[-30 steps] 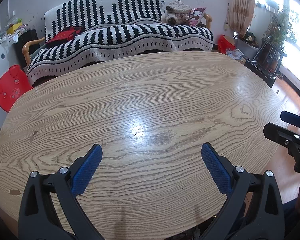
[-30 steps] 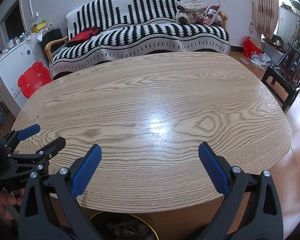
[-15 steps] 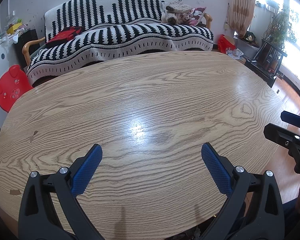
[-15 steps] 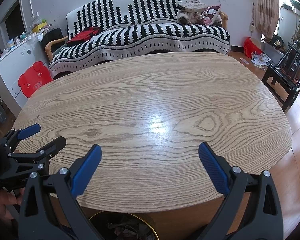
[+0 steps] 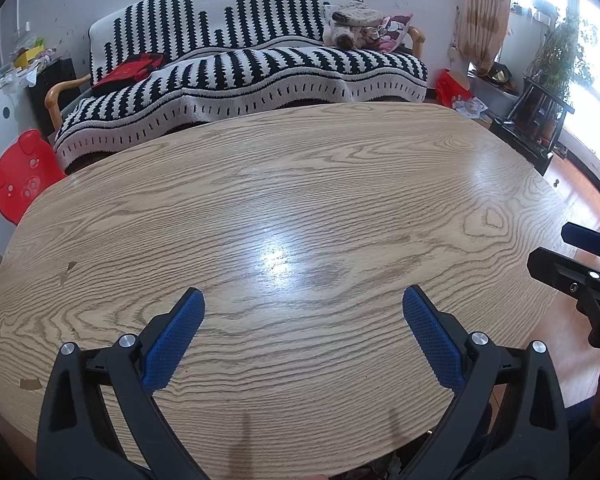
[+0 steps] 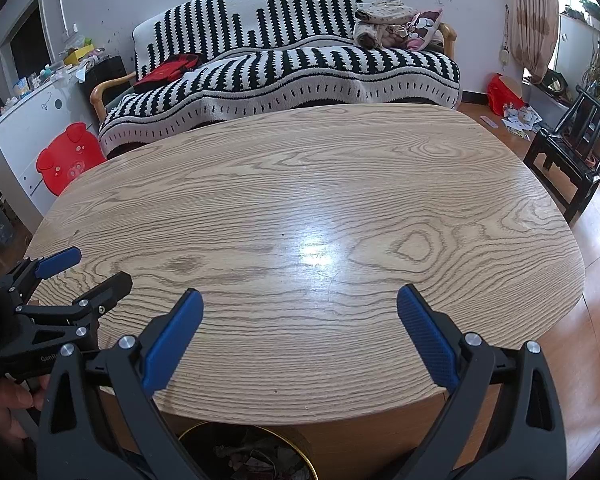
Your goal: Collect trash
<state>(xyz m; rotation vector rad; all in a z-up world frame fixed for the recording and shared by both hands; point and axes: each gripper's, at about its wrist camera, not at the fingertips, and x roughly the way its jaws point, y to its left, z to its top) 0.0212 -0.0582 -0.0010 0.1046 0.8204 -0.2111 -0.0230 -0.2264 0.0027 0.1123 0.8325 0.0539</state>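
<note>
My left gripper [image 5: 304,320] hovers open over the near part of a bare oval wooden table [image 5: 300,176], nothing between its blue pads. My right gripper [image 6: 300,320] is also open and empty above the table's [image 6: 320,176] near edge. Each gripper shows in the other's view: the right gripper [image 5: 552,245] at the right edge, the left gripper [image 6: 100,268] at the left, held by a hand. Below the table's edge stands a gold-rimmed bin [image 6: 204,432] with crumpled trash [image 6: 252,454] inside. Two small brown flecks [image 5: 70,269] mark the tabletop at the left; I cannot tell whether they are scraps or chips.
A black-and-white striped sofa [image 5: 240,68] runs behind the table. A red pig-shaped stool [image 5: 18,176] stands at the left beside a white cabinet [image 6: 24,136]. A dark wooden chair [image 6: 572,156] and a red bag with scattered papers [image 6: 508,98] sit on the floor at the right.
</note>
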